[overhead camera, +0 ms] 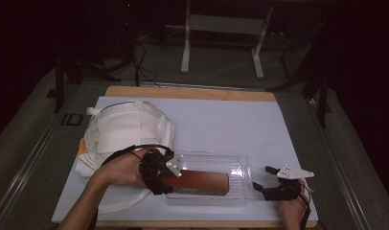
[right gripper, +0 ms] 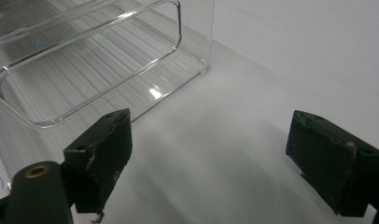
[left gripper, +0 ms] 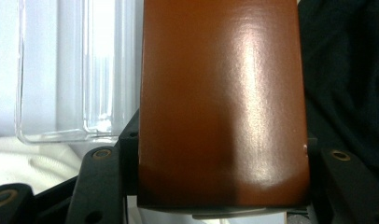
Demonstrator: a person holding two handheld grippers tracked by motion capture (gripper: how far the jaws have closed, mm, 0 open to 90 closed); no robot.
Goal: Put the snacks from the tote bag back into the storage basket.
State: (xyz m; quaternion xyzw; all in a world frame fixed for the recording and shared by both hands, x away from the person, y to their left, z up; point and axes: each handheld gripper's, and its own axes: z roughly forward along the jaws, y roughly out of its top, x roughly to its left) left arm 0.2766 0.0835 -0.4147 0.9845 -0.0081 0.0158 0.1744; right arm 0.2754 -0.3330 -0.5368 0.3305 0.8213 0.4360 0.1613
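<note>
A long reddish-brown box [overhead camera: 202, 182] lies lengthwise along the near side of a clear plastic container [overhead camera: 240, 163]. Whether it rests on the container's floor I cannot tell. My left gripper [overhead camera: 169, 183] is shut on the box's left end. In the left gripper view the box [left gripper: 220, 93] sits clamped between both jaws of this gripper [left gripper: 220, 147], with the container's rim [left gripper: 52, 133] to its left. My right gripper [overhead camera: 263, 178] stands open on the table just off the container's right end. In the right gripper view that gripper [right gripper: 220, 144] holds nothing, and the container's corner [right gripper: 131, 74] lies ahead on the left.
A white cloth bag [overhead camera: 120, 129] lies at the table's left, behind my left hand; its fabric [left gripper: 19, 161] shows below the container. The white mat [overhead camera: 221, 120] stretches behind the container. Beyond the table stands a metal frame [overhead camera: 221, 28] on the floor.
</note>
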